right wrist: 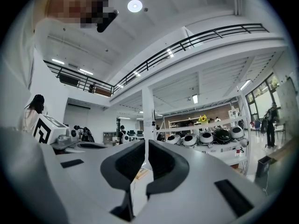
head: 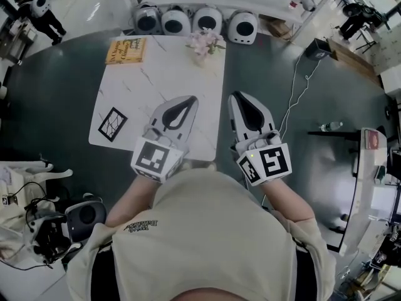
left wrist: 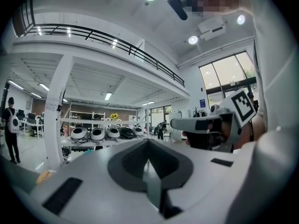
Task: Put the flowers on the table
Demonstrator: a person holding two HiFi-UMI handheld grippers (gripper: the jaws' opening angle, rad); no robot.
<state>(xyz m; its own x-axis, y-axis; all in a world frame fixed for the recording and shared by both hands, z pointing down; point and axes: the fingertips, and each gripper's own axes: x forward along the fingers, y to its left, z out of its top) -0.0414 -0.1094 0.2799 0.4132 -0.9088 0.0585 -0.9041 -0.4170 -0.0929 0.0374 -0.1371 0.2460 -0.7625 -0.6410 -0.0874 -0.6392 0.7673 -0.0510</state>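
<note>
While I look down in the head view, the flowers (head: pixel 205 42) sit at the table's (head: pixel 156 86) far right corner, well beyond my left gripper (head: pixel 190 98) over the table's near end and my right gripper (head: pixel 239 95) just off its right edge. The pink cluster is too small to tell its long axis or heading. In the left gripper view, my jaws are pressed together, empty. In the right gripper view, they're likewise closed on nothing.

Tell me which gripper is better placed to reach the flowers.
Left, narrowly: the left gripper is over the table, pointing toward the flowers; the right gripper hangs past its edge. Both shut, empty.
</note>
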